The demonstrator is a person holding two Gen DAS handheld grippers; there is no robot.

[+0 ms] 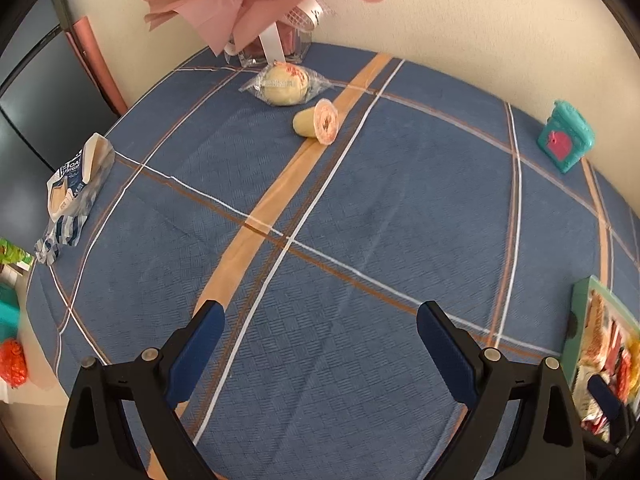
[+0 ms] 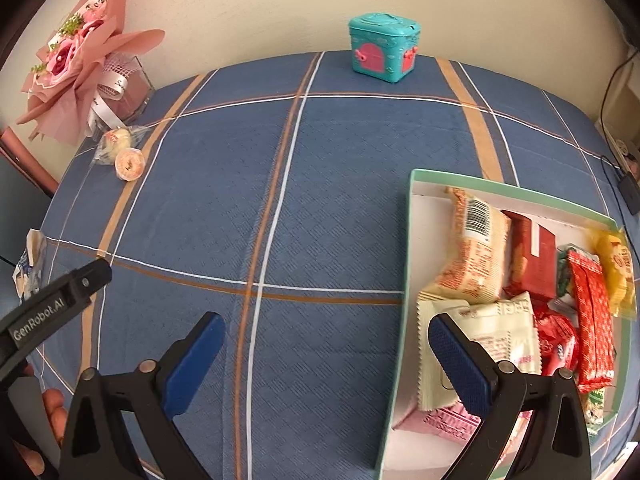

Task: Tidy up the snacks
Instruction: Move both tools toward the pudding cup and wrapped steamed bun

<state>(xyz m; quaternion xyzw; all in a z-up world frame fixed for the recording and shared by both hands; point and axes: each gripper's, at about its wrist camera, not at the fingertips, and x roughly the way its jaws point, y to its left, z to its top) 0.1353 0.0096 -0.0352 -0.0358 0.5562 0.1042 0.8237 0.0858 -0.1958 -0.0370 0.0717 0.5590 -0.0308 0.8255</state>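
Snacks (image 2: 520, 280) fill tray (image 2: 412, 240); both grippers (image 1: 320, 344) (image 2: 326, 354) agape.

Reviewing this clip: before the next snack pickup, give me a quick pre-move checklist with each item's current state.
1. Left gripper open and empty: ok.
2. Right gripper open and empty: ok.
3. Jelly cup upright: not ok, lies on its side.
4. Wrapped bun clear of the cup: ok, apart.
5. Box has free space: ok, bare floor near its far-left corner.
6. Blue-white packet fully on the tablecloth: cannot tell.

Soft even daylight, faint shadows, sharp centre, strong fisheye bending, dark vignetted corners
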